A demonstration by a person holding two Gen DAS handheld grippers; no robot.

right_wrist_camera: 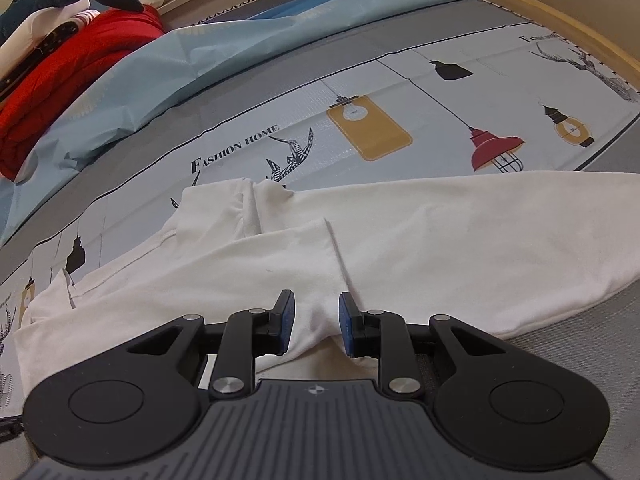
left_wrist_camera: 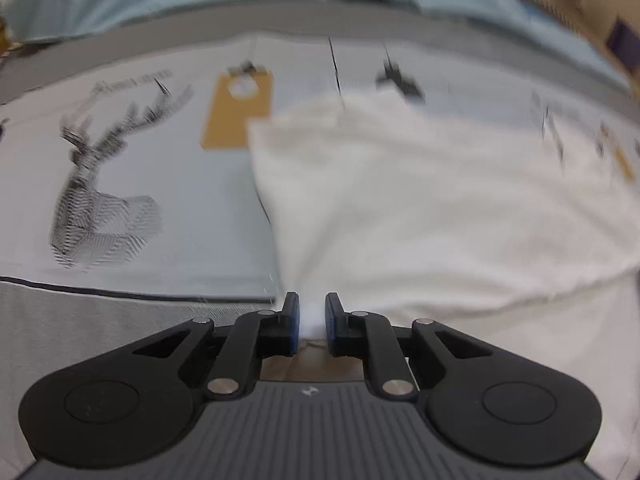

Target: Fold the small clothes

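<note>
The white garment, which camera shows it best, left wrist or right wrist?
The right wrist view: the white garment lies sharp across the printed mat, folds and edges visible. The left wrist view shows only a blurred part of it.

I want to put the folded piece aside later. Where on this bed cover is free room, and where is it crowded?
Free: the printed cover beyond the white cotton garment, from the FASHION HOME lettering to the red lamp print, and the plain grey band behind it. Crowded: the far left, with the crumpled light blue sheet and red bundle.
</note>
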